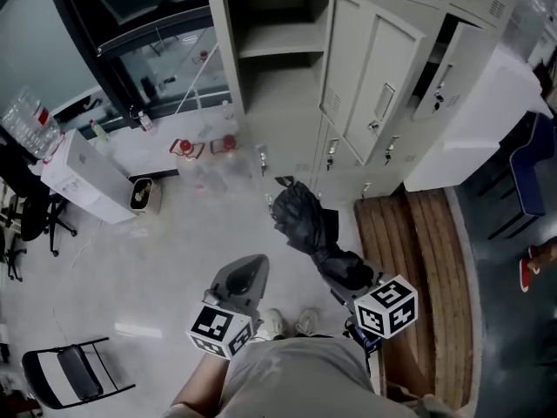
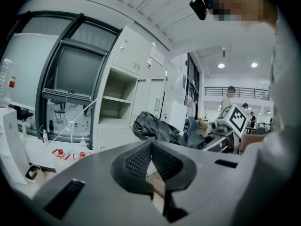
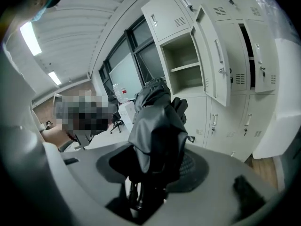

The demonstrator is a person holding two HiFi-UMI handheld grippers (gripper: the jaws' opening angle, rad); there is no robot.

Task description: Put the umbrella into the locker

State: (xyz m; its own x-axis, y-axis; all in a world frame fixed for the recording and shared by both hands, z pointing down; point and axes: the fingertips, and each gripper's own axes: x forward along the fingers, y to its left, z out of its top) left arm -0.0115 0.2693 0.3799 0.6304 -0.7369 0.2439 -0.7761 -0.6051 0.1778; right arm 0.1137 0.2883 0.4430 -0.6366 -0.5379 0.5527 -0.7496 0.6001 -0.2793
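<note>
A folded black umbrella [image 1: 312,229] sticks out of my right gripper [image 1: 348,279], which is shut on its handle end; its crumpled canopy points toward the lockers. In the right gripper view the umbrella [image 3: 157,126] fills the space between the jaws and hides the pads. My left gripper [image 1: 248,277] is shut with nothing in it, low and left of the umbrella; its pads [image 2: 162,161] meet. The open locker [image 1: 278,46] stands ahead, its door [image 1: 370,81] swung right, one shelf [image 1: 280,49] inside. In the left gripper view the umbrella [image 2: 155,126] lies before the locker [image 2: 115,98].
More closed grey lockers [image 1: 461,68] stand to the right. A wooden bench [image 1: 418,286] runs along the right side. A white desk [image 1: 83,177], a small bin [image 1: 144,194], red-capped bottles [image 1: 184,148] and a folding chair [image 1: 74,373] sit at the left. The person's shoes [image 1: 287,322] are below.
</note>
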